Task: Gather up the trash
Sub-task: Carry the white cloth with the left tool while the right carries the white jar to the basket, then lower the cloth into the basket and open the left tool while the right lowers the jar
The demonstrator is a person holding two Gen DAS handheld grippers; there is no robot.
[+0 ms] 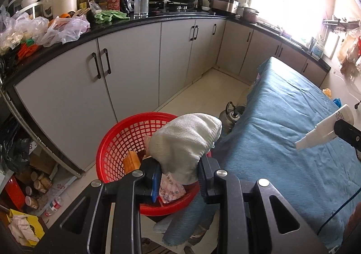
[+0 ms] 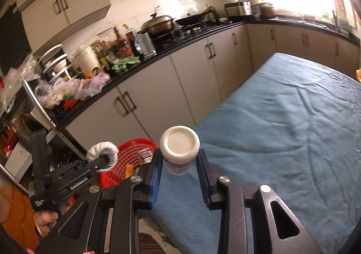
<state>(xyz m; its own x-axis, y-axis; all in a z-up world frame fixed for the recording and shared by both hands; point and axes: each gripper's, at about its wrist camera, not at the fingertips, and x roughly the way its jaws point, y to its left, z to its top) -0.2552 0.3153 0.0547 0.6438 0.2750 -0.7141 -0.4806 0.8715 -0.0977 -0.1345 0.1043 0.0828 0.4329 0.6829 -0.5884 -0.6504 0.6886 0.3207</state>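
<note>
My left gripper (image 1: 179, 171) is shut on a bunched white cloth (image 1: 185, 143) and holds it over the red plastic basket (image 1: 108, 148), which hangs off the table's left edge. The basket holds an orange block (image 1: 131, 161) and a printed packet (image 1: 171, 193). My right gripper (image 2: 179, 163) is shut on a white spray bottle (image 2: 179, 148), its round base facing the camera, above the blue tablecloth (image 2: 282, 130). The bottle's nozzle end (image 1: 315, 135) shows at the right of the left wrist view. The left gripper with the cloth (image 2: 102, 154) also shows in the right wrist view over the basket (image 2: 133, 152).
A black counter (image 1: 140, 21) with bottles, pots, a glass jug (image 1: 141, 2) and plastic bags runs along grey cabinets. A metal kettle (image 1: 231, 116) stands on the floor beside the table. Jars and clutter (image 1: 38, 186) lie on the floor at left.
</note>
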